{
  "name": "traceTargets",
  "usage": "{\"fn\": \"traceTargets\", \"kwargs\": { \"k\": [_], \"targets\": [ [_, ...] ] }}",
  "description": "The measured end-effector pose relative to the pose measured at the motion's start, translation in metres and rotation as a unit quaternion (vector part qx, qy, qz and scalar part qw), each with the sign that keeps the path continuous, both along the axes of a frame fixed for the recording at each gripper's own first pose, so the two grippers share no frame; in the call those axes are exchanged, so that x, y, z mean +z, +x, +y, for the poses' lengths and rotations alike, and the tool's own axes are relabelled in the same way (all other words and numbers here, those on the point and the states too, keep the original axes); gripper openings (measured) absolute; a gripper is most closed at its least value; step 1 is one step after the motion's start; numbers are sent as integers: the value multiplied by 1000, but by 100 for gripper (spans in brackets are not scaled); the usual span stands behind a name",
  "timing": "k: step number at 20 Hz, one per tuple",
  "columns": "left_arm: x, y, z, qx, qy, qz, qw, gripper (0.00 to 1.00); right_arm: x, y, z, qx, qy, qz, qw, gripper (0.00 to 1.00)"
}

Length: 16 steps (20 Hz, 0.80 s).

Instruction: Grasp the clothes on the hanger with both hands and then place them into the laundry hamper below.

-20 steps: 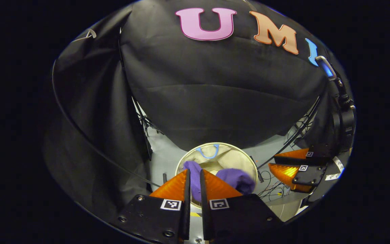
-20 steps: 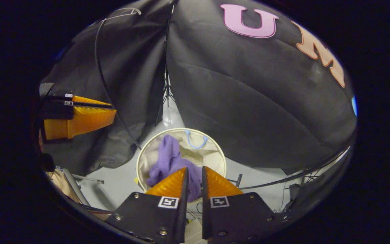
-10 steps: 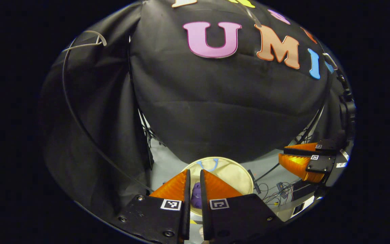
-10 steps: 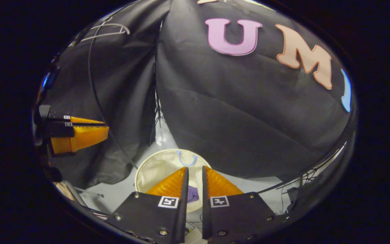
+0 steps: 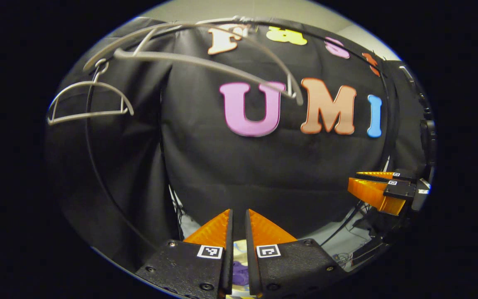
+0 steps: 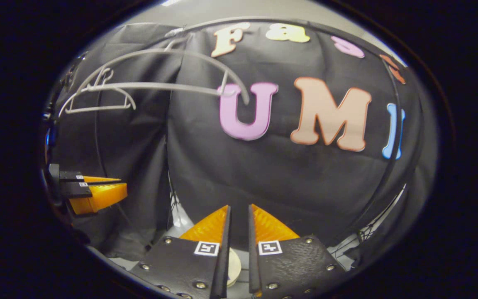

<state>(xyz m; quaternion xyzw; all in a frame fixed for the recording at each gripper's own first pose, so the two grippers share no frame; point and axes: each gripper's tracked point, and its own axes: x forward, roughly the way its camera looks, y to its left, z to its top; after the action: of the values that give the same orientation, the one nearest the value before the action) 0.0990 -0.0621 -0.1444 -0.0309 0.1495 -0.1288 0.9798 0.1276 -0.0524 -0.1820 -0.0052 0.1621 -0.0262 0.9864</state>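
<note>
The purple garment (image 5: 241, 272) shows as a small patch low down in the left gripper view, seen through the narrow slit of my left gripper (image 5: 237, 211). That gripper is shut and empty, raised well above the garment. A sliver of the cream laundry hamper (image 6: 234, 263) peeks from under my right gripper (image 6: 239, 206), which is also shut with nothing held. A bare grey hanger (image 5: 206, 62) hangs high up ahead, also seen in the right gripper view (image 6: 160, 86). The right gripper (image 5: 353, 178) shows at the right edge, the left gripper (image 6: 123, 185) at the left edge.
A second bare hanger (image 5: 89, 99) hangs farther left on the same rail (image 5: 239, 18). Cables lie on the grey floor (image 5: 347, 245) by the wall's foot. A tripod leg (image 6: 174, 203) stands at the seam between the cloths.
Both grippers have risen and tilted up from the hamper. The garment stays down in it and has slipped almost out of view. The hangers and rail have come into view.
</note>
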Motion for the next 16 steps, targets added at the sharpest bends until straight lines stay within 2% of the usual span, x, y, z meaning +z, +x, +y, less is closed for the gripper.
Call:
{"fn": "traceTargets", "kwargs": {
  "k": [4, 5, 6, 10, 12, 13, 16],
  "targets": [
    [58, 1, -34, -14, -22, -44, 999, 19, 84, -4, -35, -13, -20, -74, 997, 25],
    [71, -1, -43, -21, -31, -53, 998, 32, 103, -9, -43, -17, -18, -91, 996, 30],
    [87, -3, -54, -26, -37, -62, 997, 32, 119, -11, -51, -22, -12, -103, 994, 31],
    [129, -12, -98, -49, -49, -95, 993, 68, 173, -37, -95, -49, -12, -149, 988, 63],
    [145, -21, -120, -61, -54, -102, 991, 87, 186, -51, -120, -64, -18, -159, 985, 75],
    [151, -25, -134, -67, -60, -104, 991, 92, 192, -59, -132, -69, -19, -162, 984, 87],
    [170, -37, -170, -74, -70, -116, 988, 93, 210, -85, -172, -90, -23, -174, 980, 94]
  ]
}}
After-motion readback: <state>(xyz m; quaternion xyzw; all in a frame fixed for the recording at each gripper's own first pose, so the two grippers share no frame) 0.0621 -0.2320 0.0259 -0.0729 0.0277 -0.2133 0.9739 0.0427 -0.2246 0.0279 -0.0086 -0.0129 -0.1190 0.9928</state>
